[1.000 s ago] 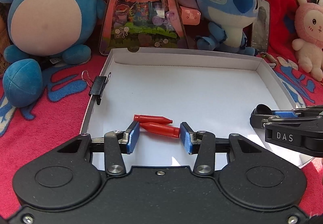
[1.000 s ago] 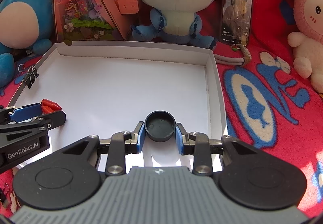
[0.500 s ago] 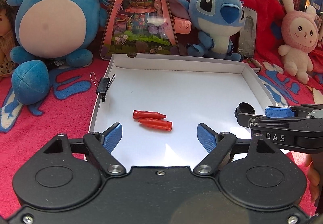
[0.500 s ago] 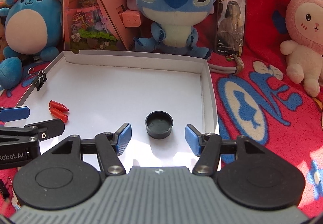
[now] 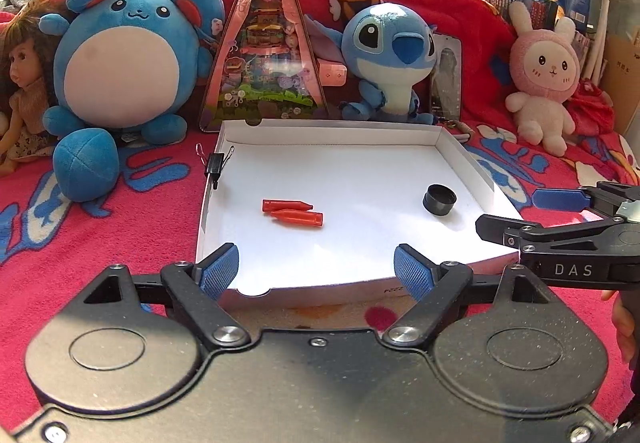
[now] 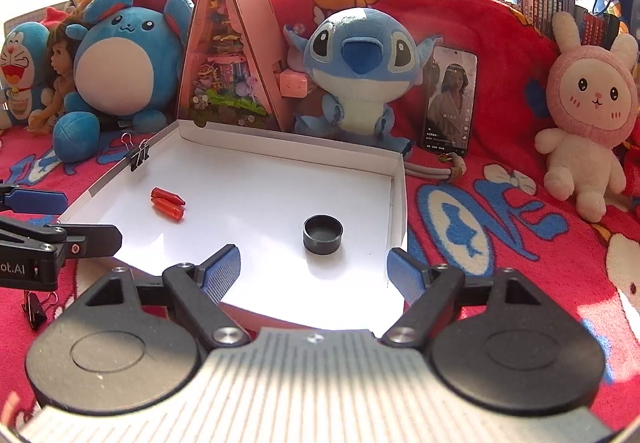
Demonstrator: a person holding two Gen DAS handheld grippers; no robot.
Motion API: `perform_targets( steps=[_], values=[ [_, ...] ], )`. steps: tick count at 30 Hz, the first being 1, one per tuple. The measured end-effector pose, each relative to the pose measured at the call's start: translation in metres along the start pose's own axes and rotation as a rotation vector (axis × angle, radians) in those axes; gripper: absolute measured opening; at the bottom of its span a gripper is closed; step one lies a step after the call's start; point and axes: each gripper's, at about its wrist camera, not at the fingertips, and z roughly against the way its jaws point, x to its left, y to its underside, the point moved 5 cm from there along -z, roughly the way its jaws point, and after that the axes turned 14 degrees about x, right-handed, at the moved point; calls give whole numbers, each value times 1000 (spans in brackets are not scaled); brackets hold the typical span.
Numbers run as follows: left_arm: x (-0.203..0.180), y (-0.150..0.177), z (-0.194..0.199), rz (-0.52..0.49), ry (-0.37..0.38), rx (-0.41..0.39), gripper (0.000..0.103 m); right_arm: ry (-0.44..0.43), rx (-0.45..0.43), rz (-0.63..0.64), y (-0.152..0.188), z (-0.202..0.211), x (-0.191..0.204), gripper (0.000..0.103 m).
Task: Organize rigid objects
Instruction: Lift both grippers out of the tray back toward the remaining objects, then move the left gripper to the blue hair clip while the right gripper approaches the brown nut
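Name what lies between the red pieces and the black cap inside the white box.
Nothing: between the red pieces and the black cap is only bare floor of the white box. Both wrist views show it.

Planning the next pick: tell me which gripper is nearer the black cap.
Right. The right gripper sits just short of the black cap, jaws opening around nothing; the left gripper faces the red pieces, farther off.

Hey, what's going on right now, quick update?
Left gripper and right gripper opening, nothing between jaws. Two red pieces and black cap lie in white tray. Nothing in the way.
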Motion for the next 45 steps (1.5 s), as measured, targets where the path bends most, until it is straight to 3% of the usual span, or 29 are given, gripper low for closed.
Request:
perform_targets(
  steps=[19,45],
  values=[
    [-5,60,25,-44,79,24,85,-20,-127,111,55,51,12,97],
    [-8,107,18,-72,33,-29,87,-38,-184,25,116,59,6,100]
  ],
)
